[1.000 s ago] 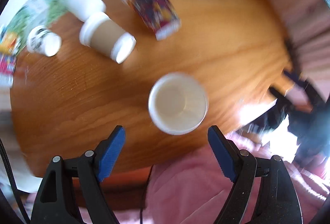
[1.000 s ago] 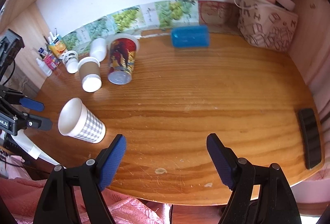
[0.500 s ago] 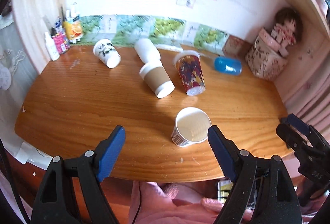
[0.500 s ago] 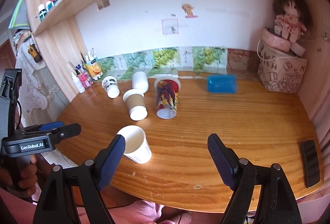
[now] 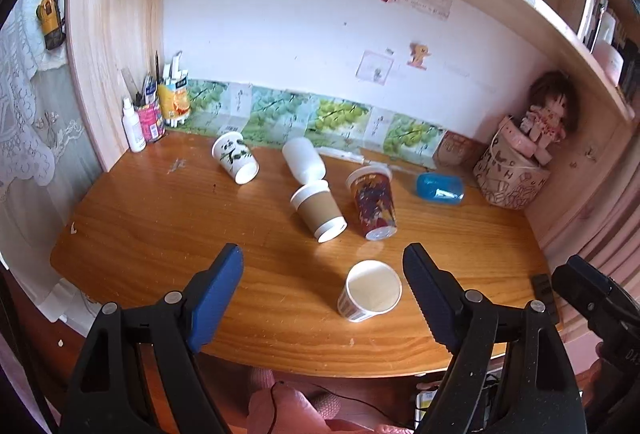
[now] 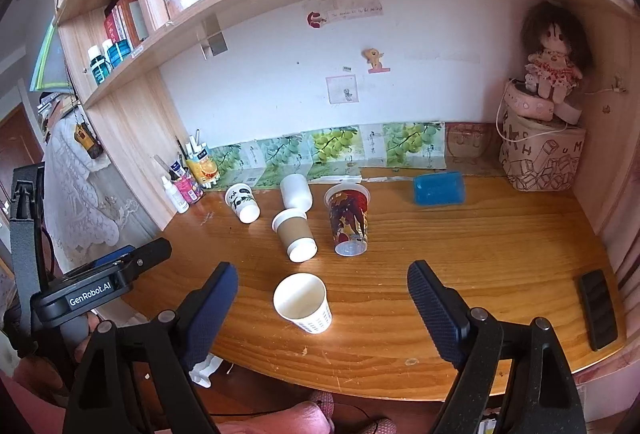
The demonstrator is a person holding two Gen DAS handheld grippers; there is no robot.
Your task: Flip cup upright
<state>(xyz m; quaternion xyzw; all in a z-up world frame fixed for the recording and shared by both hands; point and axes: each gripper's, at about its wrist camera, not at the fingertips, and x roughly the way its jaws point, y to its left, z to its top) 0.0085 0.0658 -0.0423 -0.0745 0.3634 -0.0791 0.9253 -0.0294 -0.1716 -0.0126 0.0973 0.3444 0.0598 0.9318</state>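
Note:
A white paper cup with a checked pattern (image 5: 370, 292) stands upright, mouth up, near the front edge of the wooden desk (image 5: 168, 218); it also shows in the right wrist view (image 6: 304, 302). My left gripper (image 5: 323, 292) is open and empty, held back above the desk's front edge, with the cup just inside its right finger. My right gripper (image 6: 322, 300) is open and empty, also drawn back, with the cup between its fingers in view but farther off.
Behind the cup stand upside down a brown-sleeved cup (image 6: 294, 234), a colourful printed cup (image 6: 348, 220), a plain white cup (image 6: 296, 190) and a panda cup (image 6: 242, 203). A blue case (image 6: 438, 188), a doll on a basket (image 6: 540, 150), and a phone (image 6: 598, 308) sit to the right.
Both grippers have pulled back and tilted up from the desk, so the wall and shelves now show. The checked cup stays upright in place.

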